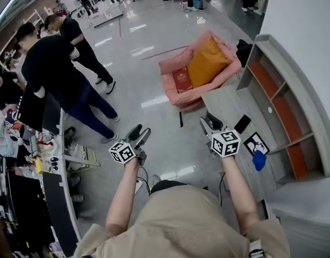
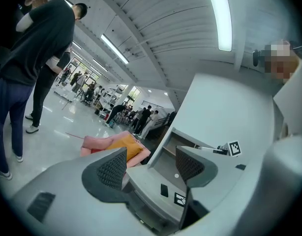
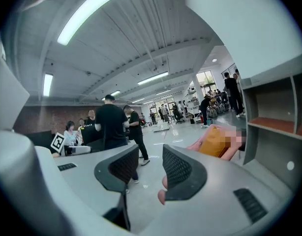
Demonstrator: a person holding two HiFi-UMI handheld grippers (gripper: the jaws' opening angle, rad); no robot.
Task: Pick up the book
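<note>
a person seen from above stands on a glossy grey floor point(image 1: 154, 52), holding one hand-held gripper in each hand. the left hand-held gripper point(image 2: 151, 163) is released, its jaws apart with nothing between them. the right hand-held gripper point(image 3: 151, 165) is also released and empty, with a narrower gap. the book point(image 1: 181, 80), red-covered, lies flat on the seat of a pink armchair point(image 1: 174, 63), just beside an orange cushion point(image 1: 207, 62), and well apart from both grippers. a low grey counter point(image 1: 224, 104) stands between the right gripper and the chair; it carries a dark phone point(image 1: 242, 123) and a black-and-white card point(image 1: 256, 143). several things could go wrong from here. the book rests flat on a soft seat, so a jaw probably struggles to get under it and may push it into the cushion or slide it along the seat. a pinch on the cover alone would likely let the pages fall open and the book drop. reaching across from here, the right gripper could knock the counter's edge or the phone. as for writing, the book's cover has pale marks too small to read. the card shows a dark figure but no legible words. the marker cube point(image 1: 226, 142) on each gripper bears only black-and-white square patterns, no letters.
</note>
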